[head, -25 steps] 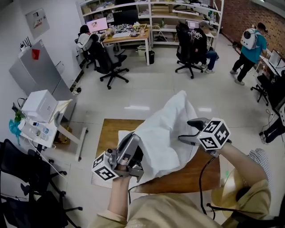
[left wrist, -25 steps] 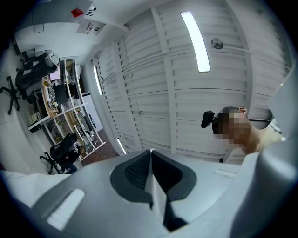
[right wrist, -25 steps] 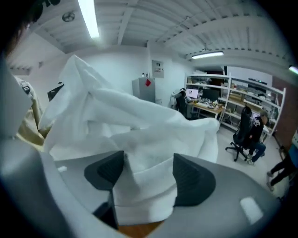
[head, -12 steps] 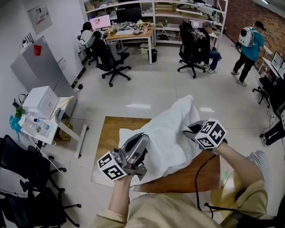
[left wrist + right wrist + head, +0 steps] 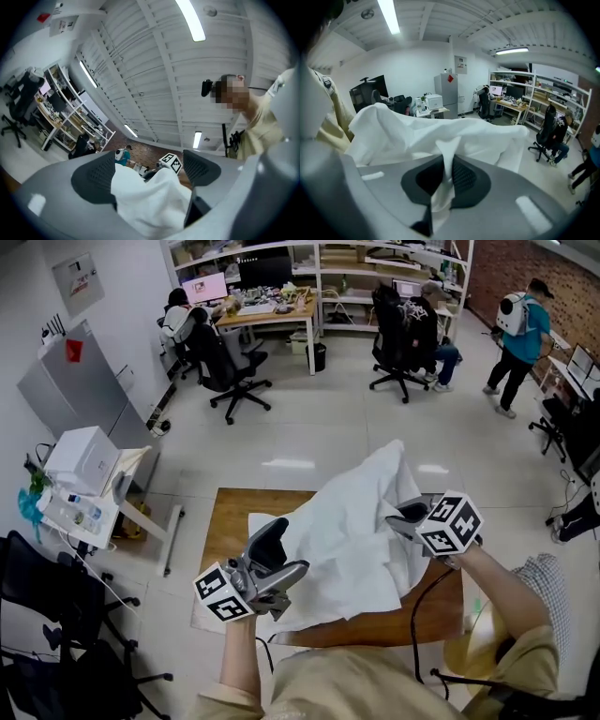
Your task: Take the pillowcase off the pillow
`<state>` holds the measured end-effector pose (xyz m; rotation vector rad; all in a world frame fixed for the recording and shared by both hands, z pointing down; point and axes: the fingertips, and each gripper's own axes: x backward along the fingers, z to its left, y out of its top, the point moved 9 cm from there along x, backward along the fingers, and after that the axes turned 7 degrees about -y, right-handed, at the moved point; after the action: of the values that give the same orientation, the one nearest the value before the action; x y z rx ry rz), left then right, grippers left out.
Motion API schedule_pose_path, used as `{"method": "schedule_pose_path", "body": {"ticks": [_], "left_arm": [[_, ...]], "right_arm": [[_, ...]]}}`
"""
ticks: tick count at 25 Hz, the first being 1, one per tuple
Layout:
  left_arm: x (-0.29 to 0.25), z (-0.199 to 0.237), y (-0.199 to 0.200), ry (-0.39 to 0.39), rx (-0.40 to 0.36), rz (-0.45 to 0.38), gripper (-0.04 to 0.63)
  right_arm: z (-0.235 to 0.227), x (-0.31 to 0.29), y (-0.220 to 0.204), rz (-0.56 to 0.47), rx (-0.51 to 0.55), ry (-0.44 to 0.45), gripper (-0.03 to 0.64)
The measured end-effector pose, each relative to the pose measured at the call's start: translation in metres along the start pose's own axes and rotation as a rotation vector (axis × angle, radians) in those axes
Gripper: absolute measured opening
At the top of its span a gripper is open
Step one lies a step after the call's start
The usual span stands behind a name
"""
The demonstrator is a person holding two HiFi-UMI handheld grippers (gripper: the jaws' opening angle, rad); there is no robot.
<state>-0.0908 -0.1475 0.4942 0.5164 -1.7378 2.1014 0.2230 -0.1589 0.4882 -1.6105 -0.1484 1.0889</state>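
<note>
A pillowcase fold sits pinched inside the right claw.

The grey left gripper and right gripper carried black-and-white marker cubes, a black cable hung from the right, and the person wore a beige top with a checked cuff.

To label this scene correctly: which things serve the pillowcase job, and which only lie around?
Job: pillowcase; right gripper, shut on it; left gripper, jaws just opening, pillowcase between them; wooden table.
Around: office chairs; white box; shelves.
</note>
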Motion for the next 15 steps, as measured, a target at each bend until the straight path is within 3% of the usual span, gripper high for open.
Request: {"method": "schedule_pose_path", "body": {"ticks": [4,11,15], "left_arm": [[0.009,0.018,0.005,0.11,-0.047,0.056,0.436],[-0.001,0.039,0.023,0.193,-0.101,0.109,0.436],[-0.004,0.072,0.031,0.316,-0.133,0.275,0.434]], "right_arm": [[0.004,0.001,0.002,-0.023,-0.008,0.009,0.025],[0.012,0.008,0.016,-0.055,-0.014,0.059,0.025],[0.024,0.01,0.027,-0.058,0.035,0.059,0.025]]}}
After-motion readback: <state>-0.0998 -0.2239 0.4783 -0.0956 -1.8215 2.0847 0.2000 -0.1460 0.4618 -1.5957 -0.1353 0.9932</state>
